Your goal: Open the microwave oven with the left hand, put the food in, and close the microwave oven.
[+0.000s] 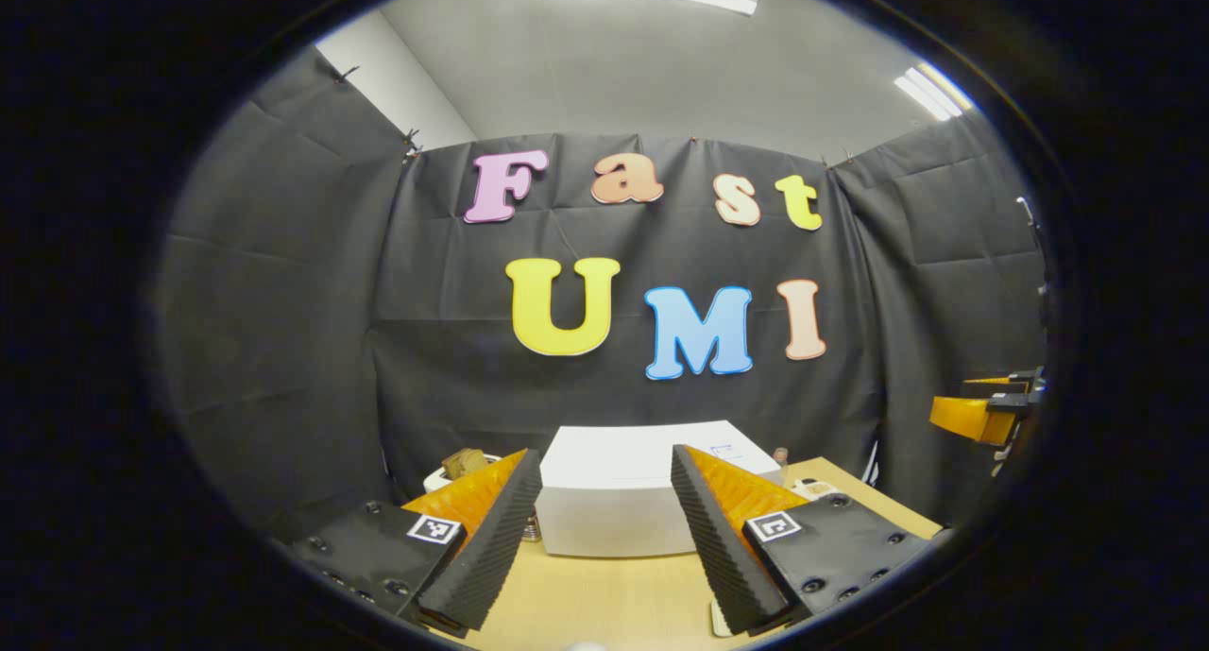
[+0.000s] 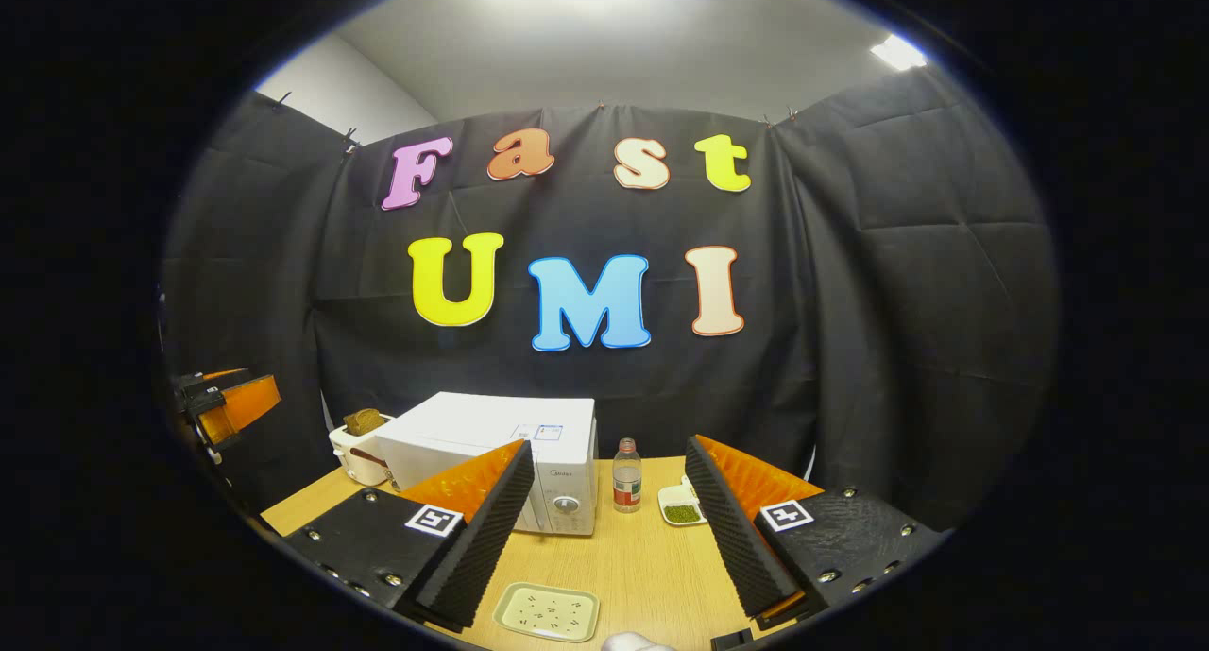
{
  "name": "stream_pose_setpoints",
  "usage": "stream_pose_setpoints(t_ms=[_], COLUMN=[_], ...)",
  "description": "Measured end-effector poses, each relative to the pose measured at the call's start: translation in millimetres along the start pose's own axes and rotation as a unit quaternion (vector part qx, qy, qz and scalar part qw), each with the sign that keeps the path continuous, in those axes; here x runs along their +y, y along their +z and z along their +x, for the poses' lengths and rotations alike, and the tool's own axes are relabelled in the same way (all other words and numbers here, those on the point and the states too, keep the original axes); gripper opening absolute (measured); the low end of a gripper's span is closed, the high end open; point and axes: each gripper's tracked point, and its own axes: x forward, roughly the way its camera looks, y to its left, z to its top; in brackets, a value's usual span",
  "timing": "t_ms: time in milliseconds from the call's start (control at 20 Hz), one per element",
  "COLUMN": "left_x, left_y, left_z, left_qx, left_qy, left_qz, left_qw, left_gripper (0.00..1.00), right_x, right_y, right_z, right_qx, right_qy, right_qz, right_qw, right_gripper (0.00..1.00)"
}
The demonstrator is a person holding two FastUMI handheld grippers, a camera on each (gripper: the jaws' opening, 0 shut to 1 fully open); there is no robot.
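Wooden table (image 2: 652,566), white closed microwave (image 2: 501,457)

White microwave (image 2: 501,462) sits on my wooden table, door shut, dial at front right. Food, prob the small dish of green bits (image 2: 682,513), lies right of it.

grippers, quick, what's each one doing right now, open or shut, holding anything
Left tool: open, holding nothing, aimed at the microwave.
Right tool: open, holding nothing, above the table.
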Motion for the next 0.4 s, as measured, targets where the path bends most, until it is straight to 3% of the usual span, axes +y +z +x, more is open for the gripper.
stream_pose_setpoints(t_ms=[400], left_x=[4.0], left_y=[-8.1], left_z=[4.5], left_qx=[0.005], left_qy=[0.0], left_qz=[0.004], left_qw=[1.0], left_gripper=[0.94], right_x=[3.5], right_y=[-7.8], right_z=[3.4], right_qx=[0.011], right_qy=[0.001], right_qz=[0.003], right_qw=[1.0], right_gripper=[0.98])
